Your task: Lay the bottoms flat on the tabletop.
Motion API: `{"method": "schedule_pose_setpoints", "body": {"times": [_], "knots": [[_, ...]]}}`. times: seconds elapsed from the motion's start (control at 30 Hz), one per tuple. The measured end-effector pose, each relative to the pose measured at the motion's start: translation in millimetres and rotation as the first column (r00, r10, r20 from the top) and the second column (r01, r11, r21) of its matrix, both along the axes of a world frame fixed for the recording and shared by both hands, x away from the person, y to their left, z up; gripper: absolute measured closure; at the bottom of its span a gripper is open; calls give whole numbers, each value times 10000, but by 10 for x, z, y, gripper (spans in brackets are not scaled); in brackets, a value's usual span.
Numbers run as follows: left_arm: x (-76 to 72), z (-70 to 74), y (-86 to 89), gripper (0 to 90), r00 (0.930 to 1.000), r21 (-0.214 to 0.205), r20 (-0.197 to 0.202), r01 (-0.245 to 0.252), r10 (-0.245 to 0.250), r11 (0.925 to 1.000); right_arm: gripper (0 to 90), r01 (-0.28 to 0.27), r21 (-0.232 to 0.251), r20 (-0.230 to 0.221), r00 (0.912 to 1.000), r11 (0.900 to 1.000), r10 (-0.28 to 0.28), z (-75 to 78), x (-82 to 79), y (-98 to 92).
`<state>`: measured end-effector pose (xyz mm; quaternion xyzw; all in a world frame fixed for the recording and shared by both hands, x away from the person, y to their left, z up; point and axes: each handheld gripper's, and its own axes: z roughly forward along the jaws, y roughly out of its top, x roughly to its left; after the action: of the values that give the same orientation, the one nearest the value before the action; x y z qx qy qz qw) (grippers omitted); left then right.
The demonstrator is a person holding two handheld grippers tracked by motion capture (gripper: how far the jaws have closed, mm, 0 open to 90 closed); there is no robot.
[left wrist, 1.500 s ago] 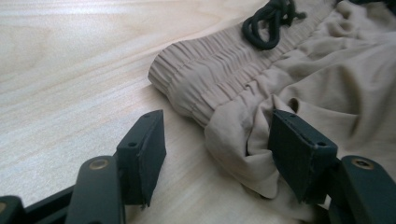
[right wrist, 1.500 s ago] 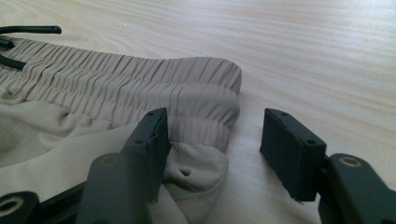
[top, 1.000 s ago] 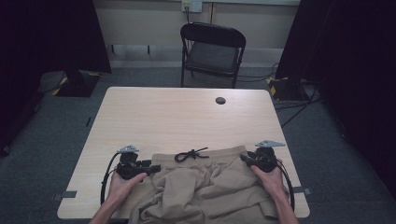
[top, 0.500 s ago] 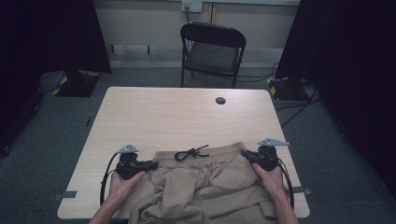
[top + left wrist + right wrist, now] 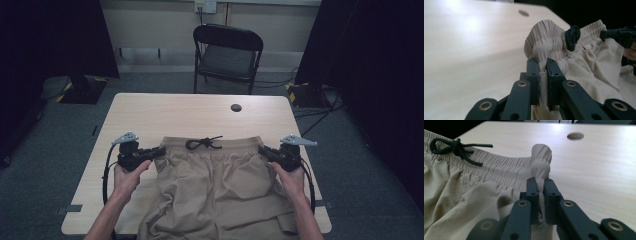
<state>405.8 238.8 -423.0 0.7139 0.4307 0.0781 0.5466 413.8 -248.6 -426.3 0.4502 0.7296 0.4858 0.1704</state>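
Khaki shorts (image 5: 220, 190) lie on the near half of the tabletop (image 5: 200, 117), waistband away from the person, legs trailing toward the near edge; a dark drawstring (image 5: 204, 144) is tied in a bow at the middle of the waistband (image 5: 235, 143).

Left gripper (image 5: 159, 151): fingers pinching the left end of the waistband; in the left gripper view the elastic bunches up between the fingers (image 5: 533, 75) and folds over above them. Right gripper (image 5: 263, 151): fingers pinching the right end of the waistband likewise; a puckered knot of cloth stands above the fingers (image 5: 533, 192) in the right gripper view.

Change noted: a second ago both sets of fingers stood wider beside the waistband corners; both have just been closing, with cloth now caught between them; the waistband, formerly slack and slightly curved, now runs straighter between the two grippers, and both hands sit a little higher in the high view.

Judgement: both grips appear secured and the lift has begun; the garment is ready to be raised, spread or folded. Risk: each grip holds only a small bunch of elastic, which could slip under the weight of the hanging legs. A folding chair (image 5: 227, 55) stands beyond the tabletop, well apart.
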Motion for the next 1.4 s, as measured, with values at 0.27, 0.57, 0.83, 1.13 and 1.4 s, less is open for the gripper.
{"method": "schedule_pose_setpoints", "body": {"times": [0.27, 0.57, 0.83, 1.13, 1.4], "knots": [[108, 310, 52, 829, 9975, -196, 664, -245, 258, 9995, 849, -10, 352, 848, 9964, 9994, -20, 416, 100, 26], [292, 701, 175, 830, 9900, -285, 1307, -501, 534, 9983, 850, -54, 647, 1619, 9868, 9979, -52, 810, 268, 128], [430, 874, 226, 830, 9855, -443, 1531, -674, 734, 9967, 850, -168, 792, 1996, 9799, 9967, 6, 1056, 411, 201], [595, 978, 223, 830, 9837, -457, 1692, -531, 602, 9975, 850, -73, 992, 2057, 9785, 9950, -133, 1169, 578, 192], [854, 1085, 238, 830, 9818, -387, 1717, -760, 816, 9964, 850, 42, 899, 2113, 9771, 9959, -231, 1264, 770, 251]]}}
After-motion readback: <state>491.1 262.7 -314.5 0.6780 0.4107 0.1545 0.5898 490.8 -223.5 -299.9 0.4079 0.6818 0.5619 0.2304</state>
